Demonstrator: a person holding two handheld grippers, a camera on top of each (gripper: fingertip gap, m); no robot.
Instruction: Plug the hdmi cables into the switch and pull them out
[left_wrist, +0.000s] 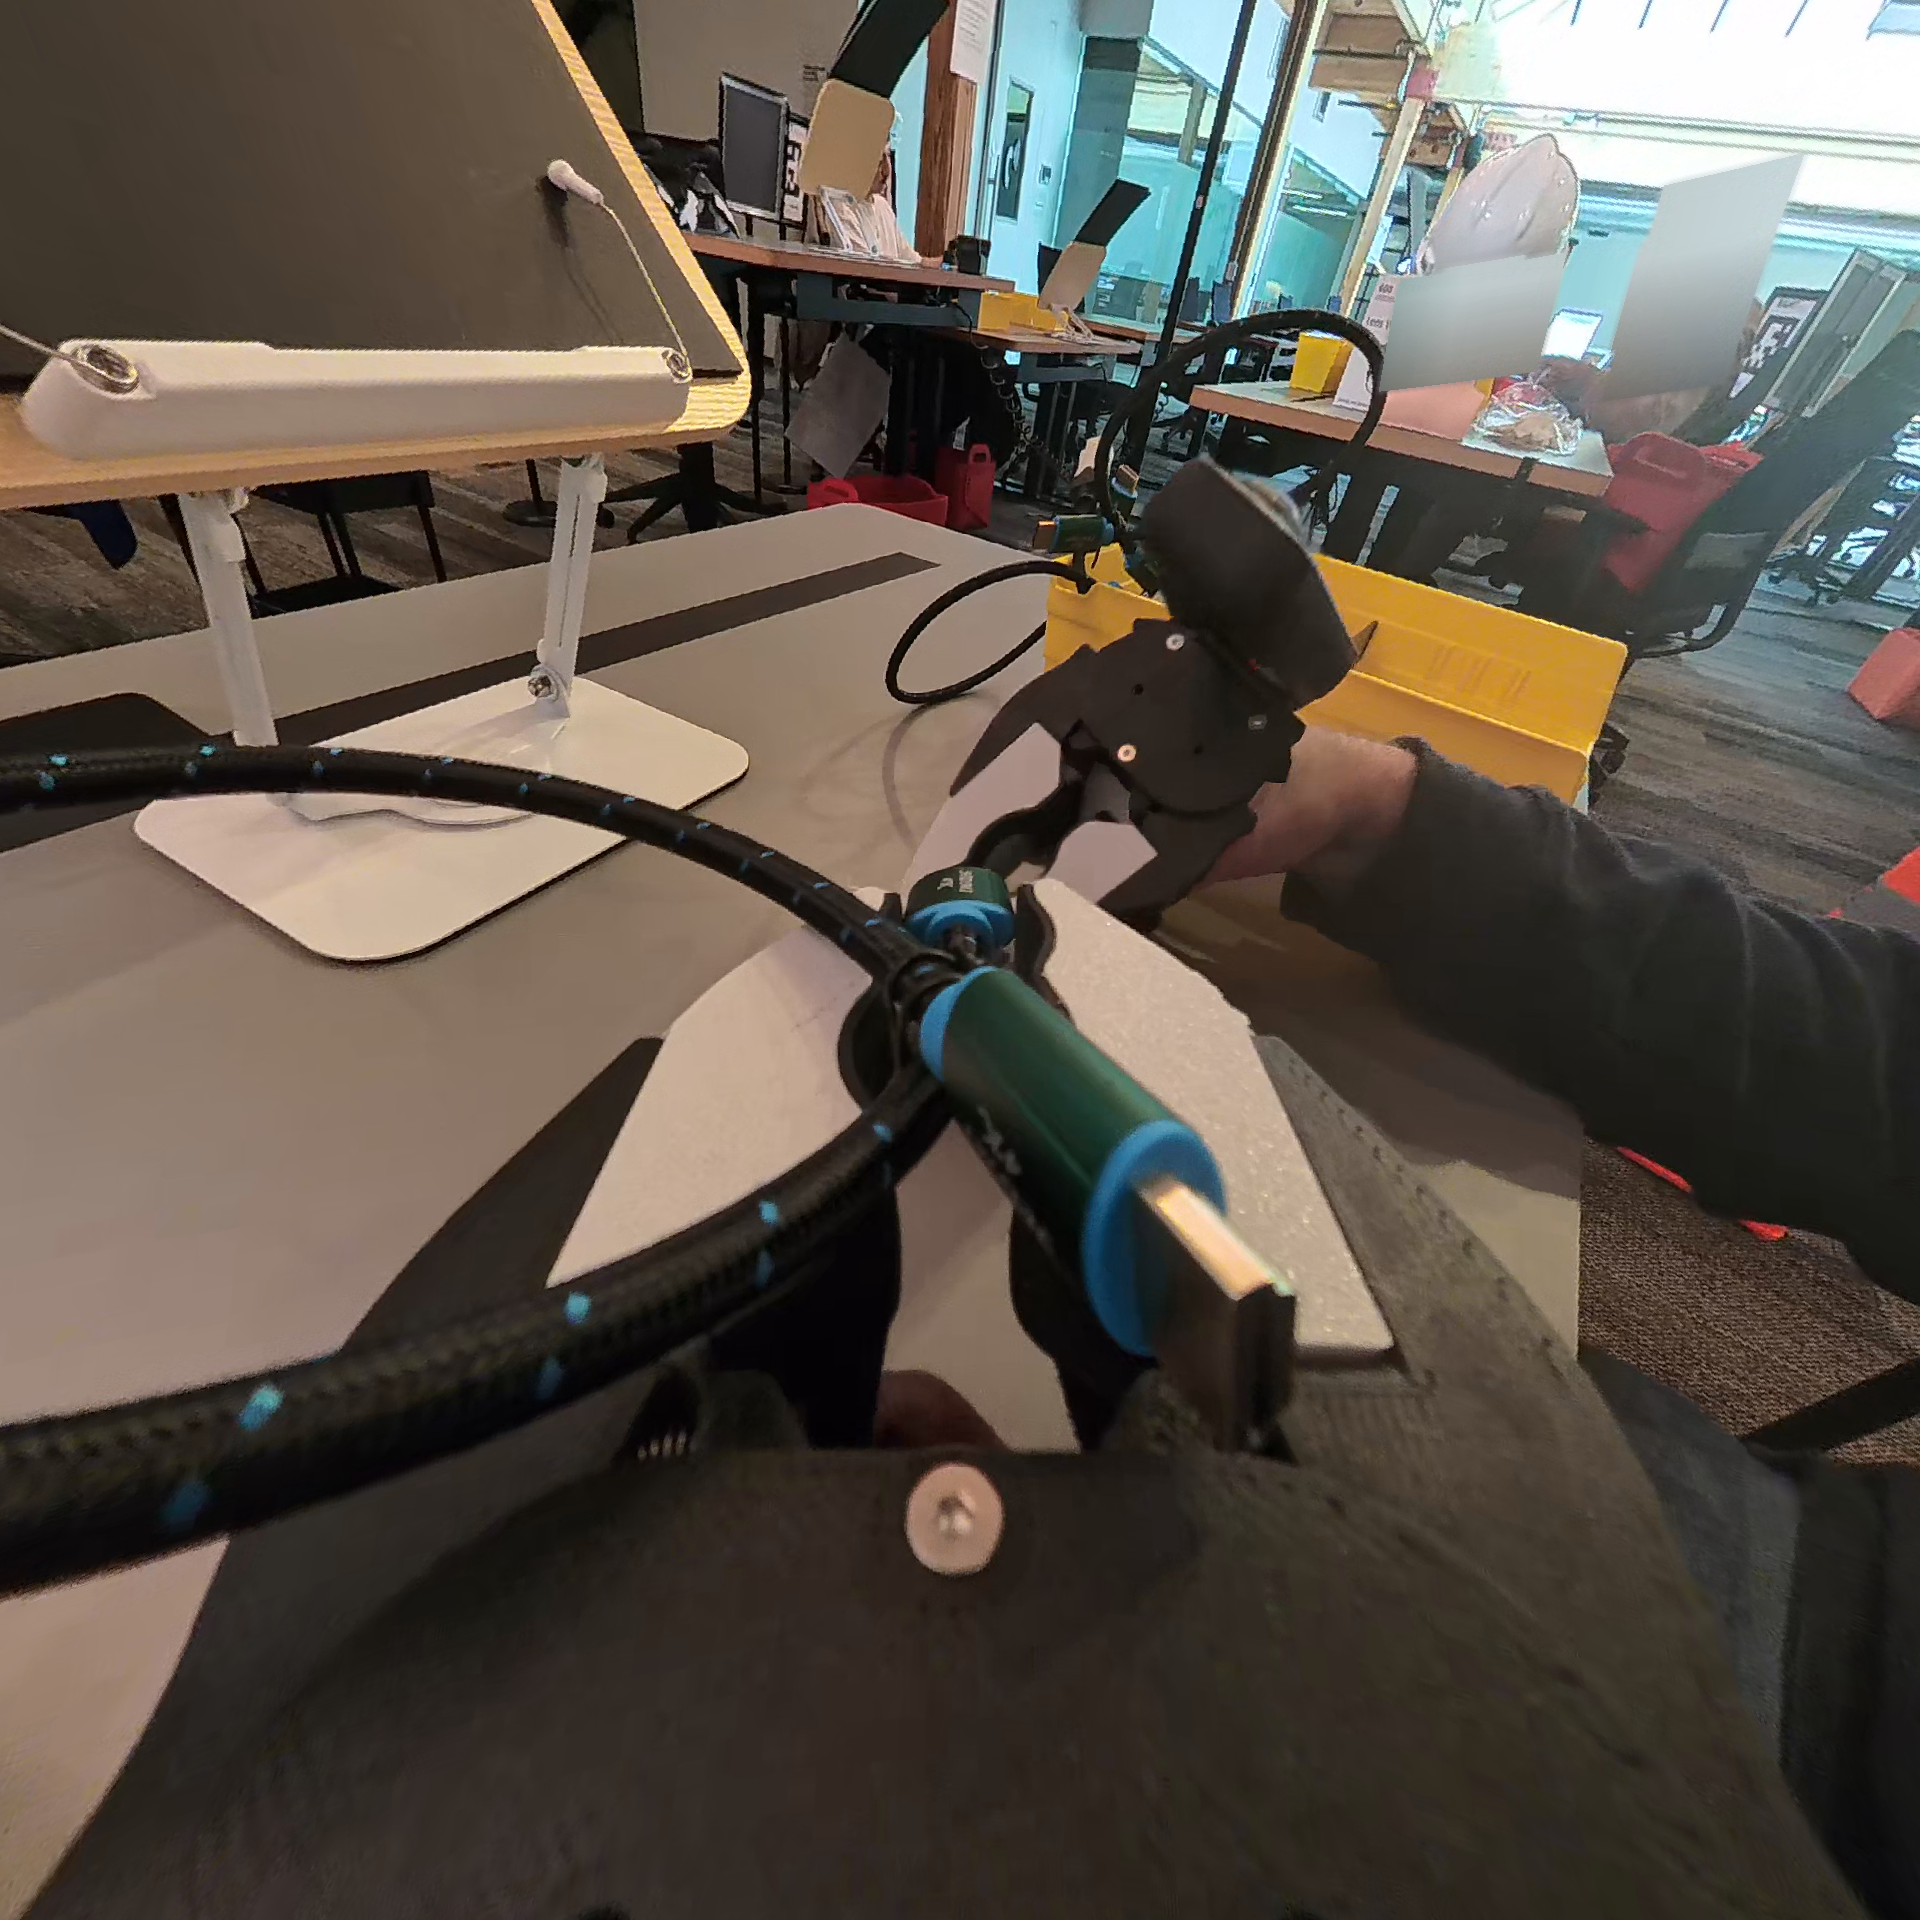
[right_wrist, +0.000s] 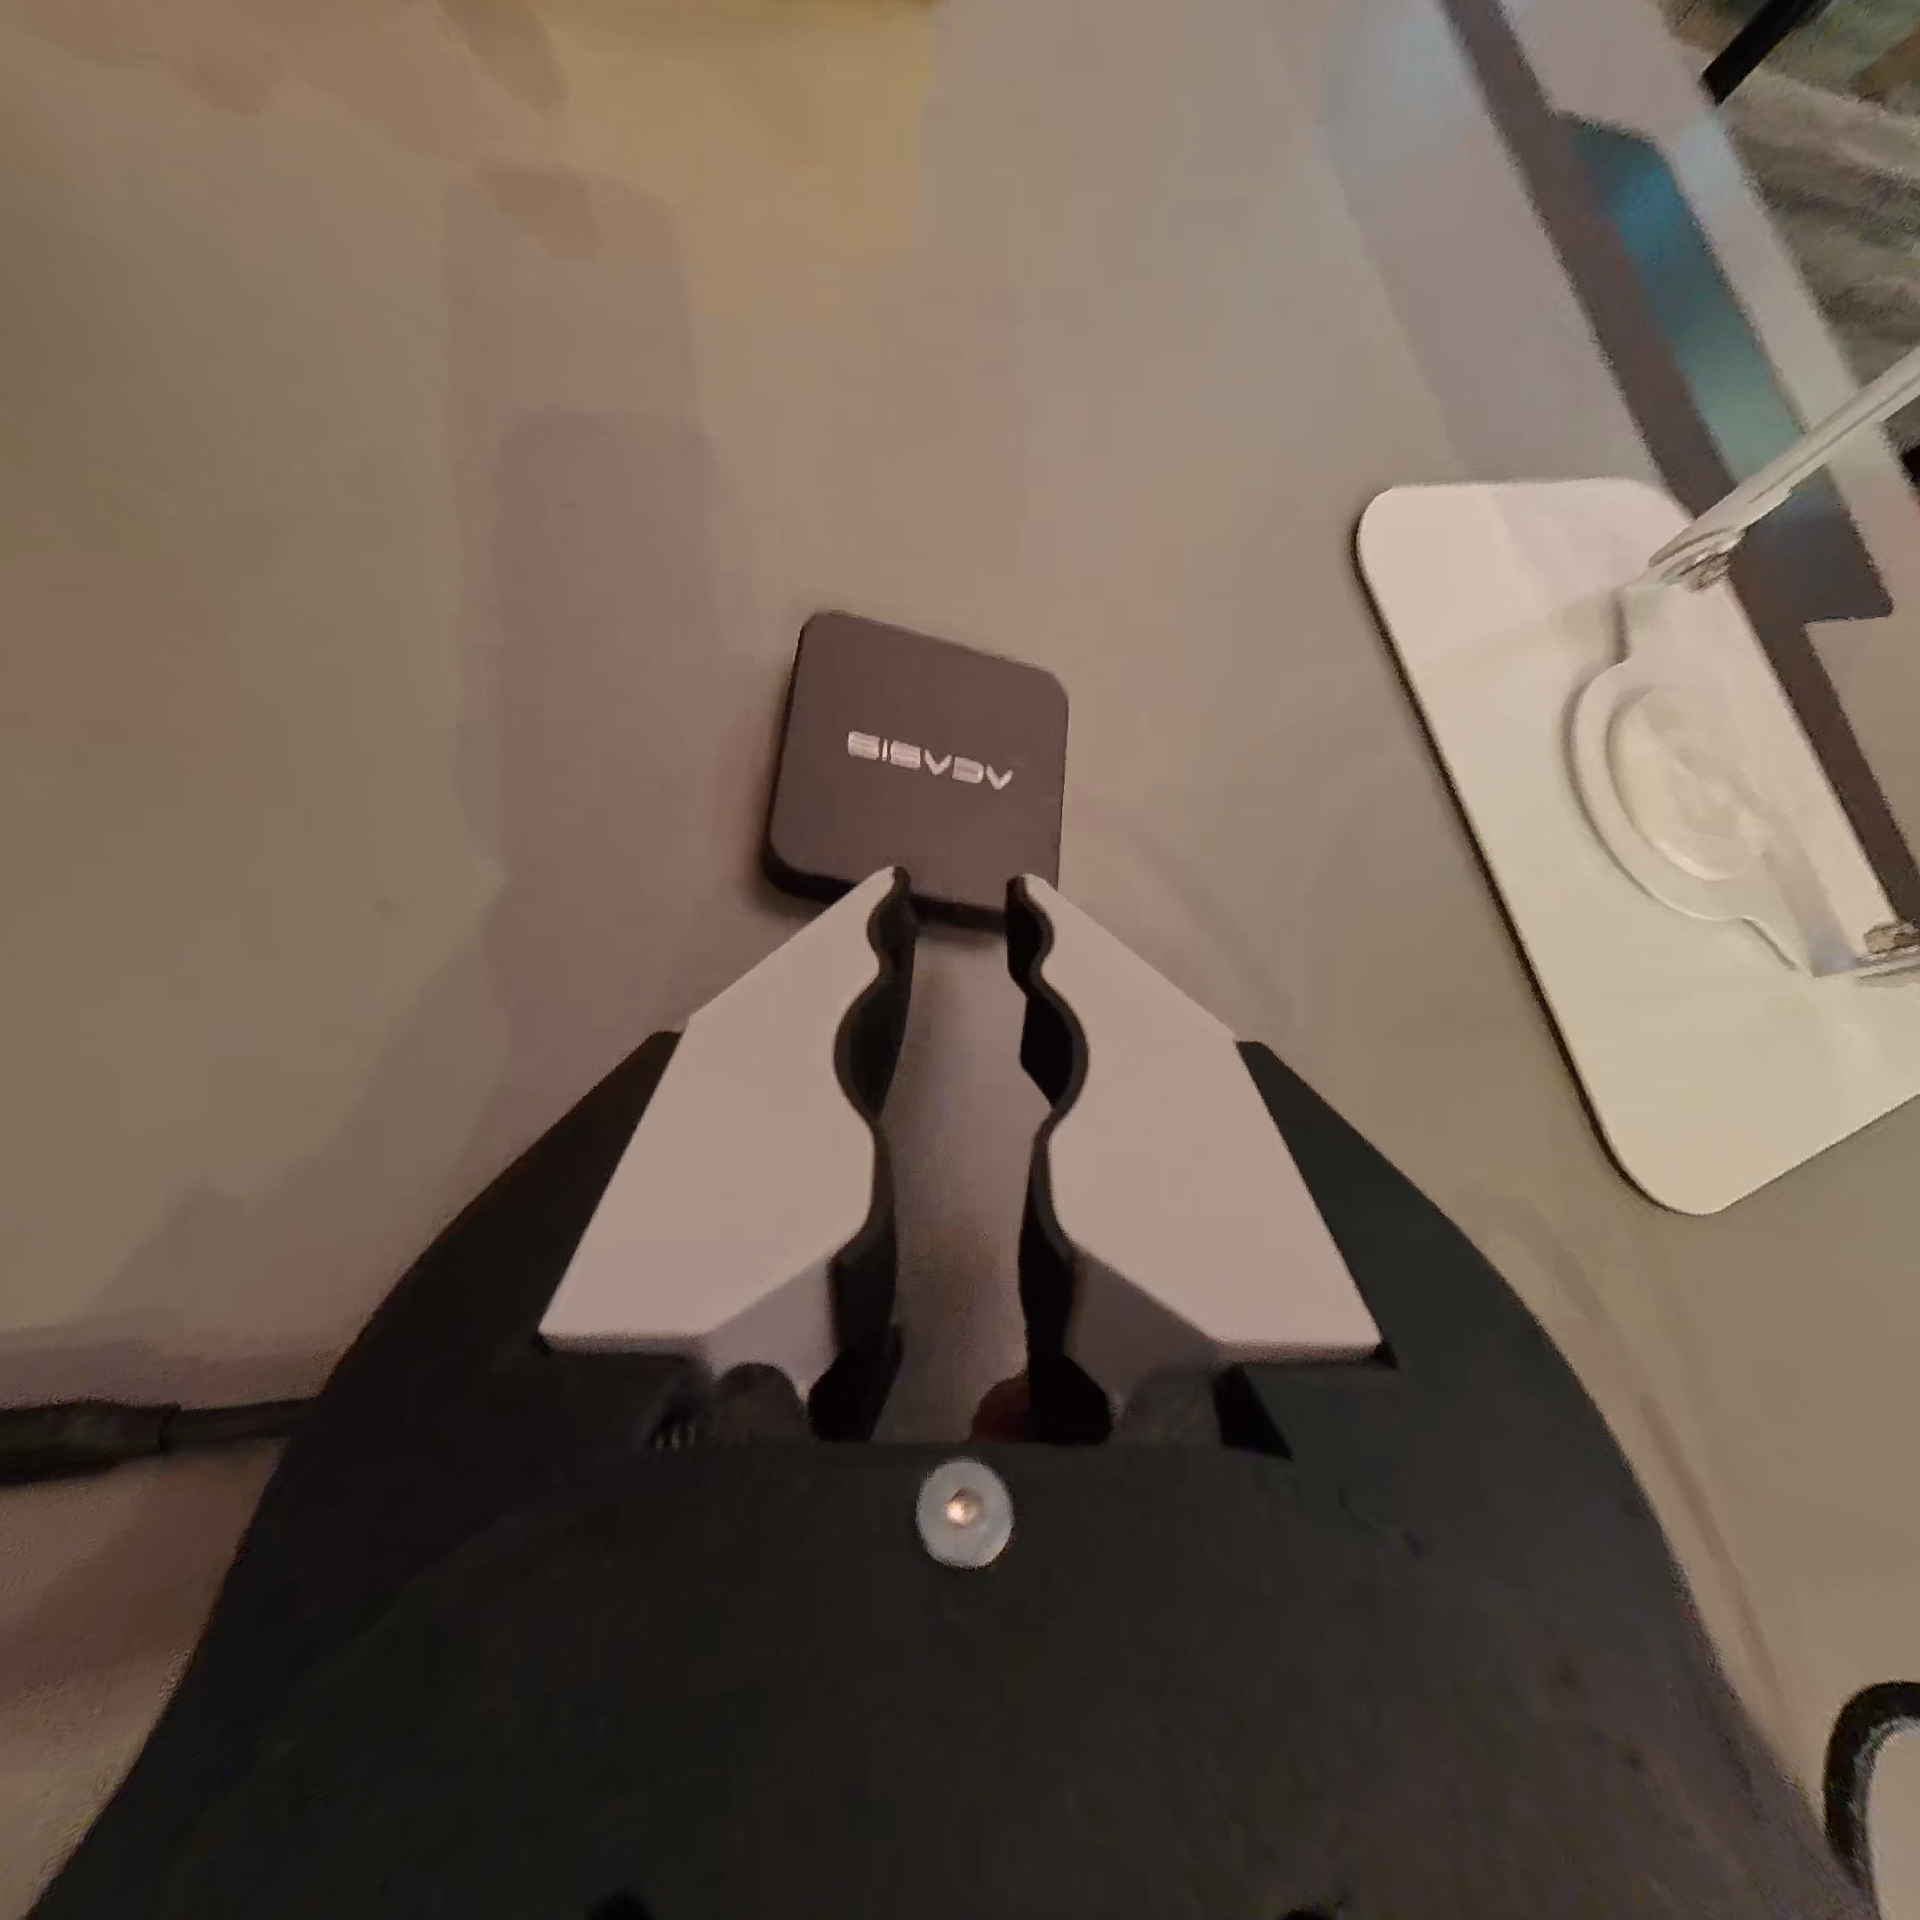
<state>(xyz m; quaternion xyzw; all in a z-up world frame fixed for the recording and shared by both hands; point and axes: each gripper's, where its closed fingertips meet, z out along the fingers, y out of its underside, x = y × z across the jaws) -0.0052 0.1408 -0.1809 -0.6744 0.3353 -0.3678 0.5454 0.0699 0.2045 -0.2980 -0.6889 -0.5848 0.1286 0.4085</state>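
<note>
A white tilted stand (left_wrist: 436, 831) stood on the grey table (left_wrist: 156, 1039) at the left; a yellow bin (left_wrist: 1455, 675) sat at its far right edge.

Both grippers, left (left_wrist: 966, 935) and right (right_wrist: 956, 883), are built with black printed bodies, white wedge fingers (right_wrist: 727, 1174) lined with wavy black pads, and a silver screw (right_wrist: 963, 1516). A black sleeve (left_wrist: 1621, 997) is worn.

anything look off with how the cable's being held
Yes: the left gripper pinches the braided cable just behind the green plug, so the plug points back toward the camera, away from the switch.
</note>
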